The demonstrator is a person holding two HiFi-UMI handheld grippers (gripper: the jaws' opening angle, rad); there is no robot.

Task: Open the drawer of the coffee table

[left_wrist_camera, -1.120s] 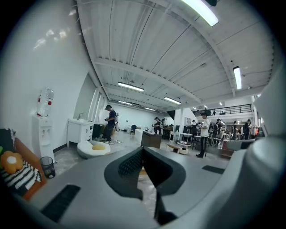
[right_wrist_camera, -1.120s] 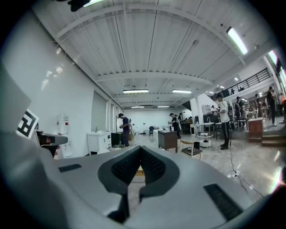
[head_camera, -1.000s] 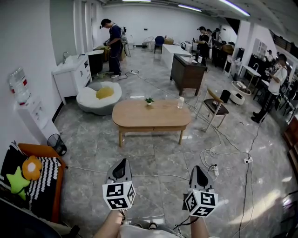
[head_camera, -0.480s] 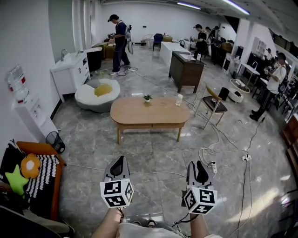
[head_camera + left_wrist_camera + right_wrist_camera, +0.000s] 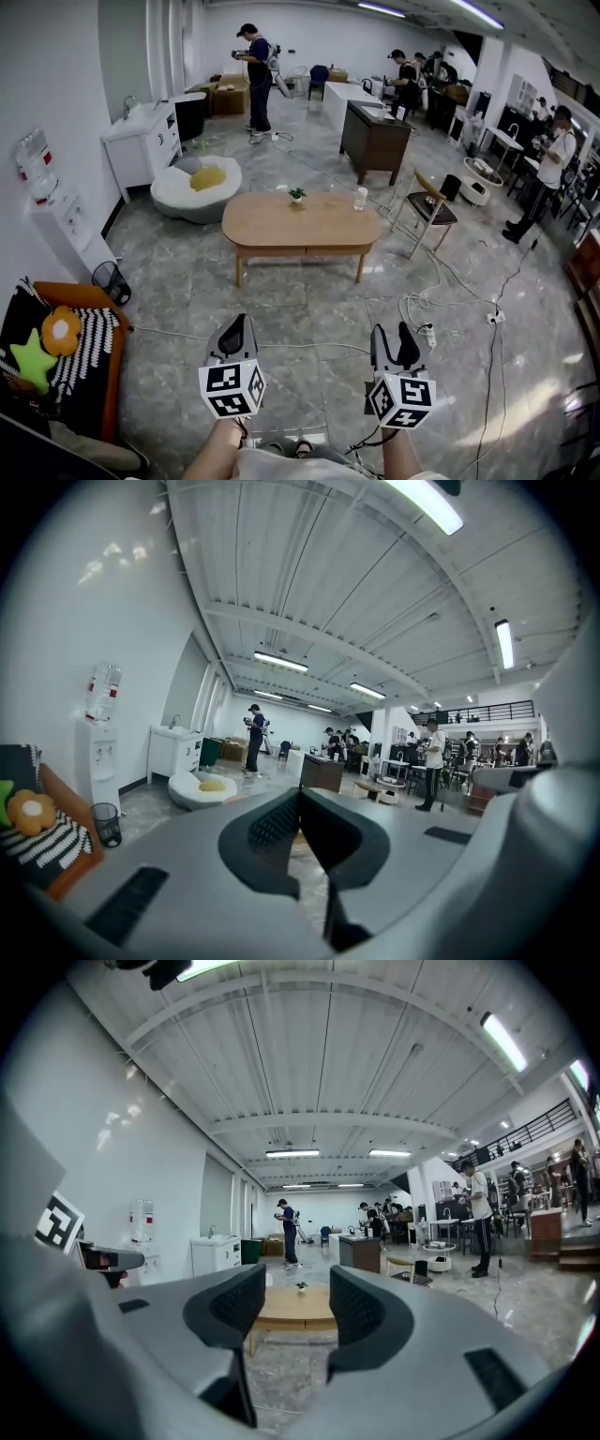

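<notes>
Coffee table (image 5: pixel 302 225): oval wooden tabletop on legs, centre of frame, well apart from both grippers.
Potted plant (image 5: pixel 297 195): small, upright near the tabletop's far edge.
Glass (image 5: pixel 361 199): upright at the tabletop's far right end.
Left hand-held gripper (image 5: pixel 241 325): lower centre-left, jaws together, empty.
Right hand-held gripper (image 5: pixel 391 333): lower centre-right, jaws opening, nothing between them.
Chair (image 5: pixel 429 214): just right of the table.
Beanbag (image 5: pixel 195 189): white, upper left of the table.
Cables (image 5: pixel 422 305): looped on the floor, lower right.
</notes>
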